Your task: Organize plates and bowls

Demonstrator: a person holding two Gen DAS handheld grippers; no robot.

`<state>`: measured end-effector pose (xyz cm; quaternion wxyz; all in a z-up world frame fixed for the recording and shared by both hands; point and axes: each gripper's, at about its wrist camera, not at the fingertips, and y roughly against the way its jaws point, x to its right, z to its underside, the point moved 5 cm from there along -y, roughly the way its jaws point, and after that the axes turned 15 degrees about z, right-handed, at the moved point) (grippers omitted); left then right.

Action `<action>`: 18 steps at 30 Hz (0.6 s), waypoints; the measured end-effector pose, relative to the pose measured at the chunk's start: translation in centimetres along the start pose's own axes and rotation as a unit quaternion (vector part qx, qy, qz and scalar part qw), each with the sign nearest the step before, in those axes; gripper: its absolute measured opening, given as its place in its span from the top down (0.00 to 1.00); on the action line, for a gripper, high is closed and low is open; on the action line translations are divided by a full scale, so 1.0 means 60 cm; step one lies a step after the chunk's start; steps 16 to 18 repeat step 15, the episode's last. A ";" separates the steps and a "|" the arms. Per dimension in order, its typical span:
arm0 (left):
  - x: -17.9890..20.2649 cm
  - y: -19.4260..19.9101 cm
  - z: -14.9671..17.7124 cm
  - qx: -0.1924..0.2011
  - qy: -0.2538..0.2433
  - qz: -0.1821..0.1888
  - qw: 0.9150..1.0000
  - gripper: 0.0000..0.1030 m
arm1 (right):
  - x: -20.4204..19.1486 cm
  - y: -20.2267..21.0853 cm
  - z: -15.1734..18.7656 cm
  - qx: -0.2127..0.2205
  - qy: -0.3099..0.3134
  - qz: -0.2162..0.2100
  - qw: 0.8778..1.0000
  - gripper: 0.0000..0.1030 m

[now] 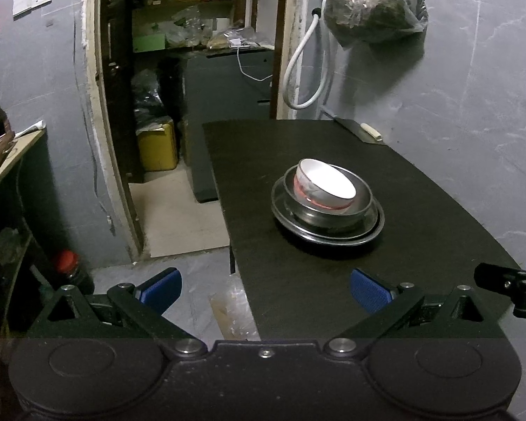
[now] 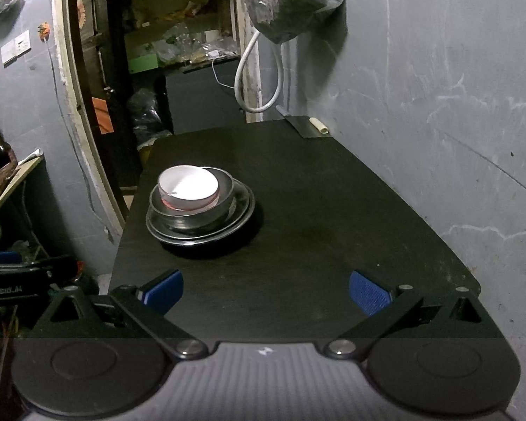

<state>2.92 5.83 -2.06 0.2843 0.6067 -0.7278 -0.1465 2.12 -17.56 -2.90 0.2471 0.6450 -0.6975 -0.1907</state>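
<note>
- Both tools hang at the near edge of a black table (image 2: 333, 210), jaws spread wide and holding nothing.
- Left gripper (image 1: 265, 289) sits over the table's near left corner; its left blue pad (image 1: 161, 289) is out over the grey floor, its right one over the tabletop.
- Right gripper (image 2: 266, 291) has both blue pads over the dark surface, with bare table between them.
- Part of the right tool shows at the right edge of the left wrist view, and part of the left tool at the left edge of the right wrist view, so the two are side by side.
- Well ahead of both, a stack stands on the table: a white bowl (image 1: 328, 182) with a red band, tilted, nested in a steel bowl (image 1: 361, 207), which sits on a steel plate (image 1: 375, 229).
- From the right wrist view the stack is near the table's left edge, the white bowl (image 2: 188, 184) leaning inside the steel bowl (image 2: 224, 189), the steel plate (image 2: 245, 207) beneath.
- A cleaver (image 2: 307, 124) lies at the far end by the grey wall.
- A plastic bag (image 1: 375, 7) hangs on the wall above, a white hose (image 1: 305, 70) looping beside it.
- An open doorway (image 1: 193, 70) shows cluttered shelves.
</note>
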 end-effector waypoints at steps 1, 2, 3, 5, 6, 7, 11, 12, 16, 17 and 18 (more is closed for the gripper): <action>0.002 -0.002 -0.003 0.001 -0.002 0.000 1.000 0.01 | 0.001 -0.002 -0.001 -0.001 0.000 0.001 1.000 0.00; 0.003 -0.004 -0.004 0.001 -0.004 -0.001 1.000 0.01 | 0.002 -0.005 -0.001 -0.002 -0.001 0.001 1.000 0.00; 0.004 -0.007 -0.005 0.000 -0.006 -0.001 1.000 0.01 | 0.003 -0.008 -0.002 -0.004 -0.001 0.001 1.000 0.00; 0.006 -0.014 -0.008 -0.003 -0.007 0.000 1.000 0.01 | 0.005 -0.013 -0.003 -0.007 -0.001 0.002 1.000 0.00; 0.006 -0.017 -0.009 -0.005 -0.008 -0.001 1.000 0.01 | 0.005 -0.015 -0.003 -0.008 -0.001 0.002 1.000 0.00; 0.007 -0.020 -0.011 -0.007 -0.009 -0.001 1.000 0.01 | 0.007 -0.018 -0.004 -0.009 -0.002 0.003 1.000 0.00; 0.010 -0.029 -0.016 -0.010 -0.010 -0.001 1.000 0.01 | 0.010 -0.027 -0.007 -0.013 -0.005 0.005 1.000 0.00; 0.011 -0.030 -0.017 -0.011 -0.011 -0.001 1.000 0.01 | 0.011 -0.029 -0.007 -0.014 -0.005 0.005 1.000 0.00; 0.011 -0.035 -0.016 -0.014 -0.012 0.000 1.000 0.01 | 0.011 -0.031 -0.008 -0.015 -0.004 0.005 1.000 0.00; 0.011 -0.035 -0.016 -0.014 -0.012 0.000 1.000 0.01 | 0.011 -0.031 -0.008 -0.015 -0.004 0.005 1.000 0.00; 0.011 -0.035 -0.016 -0.014 -0.012 0.000 1.000 0.01 | 0.011 -0.031 -0.008 -0.015 -0.004 0.005 1.000 0.00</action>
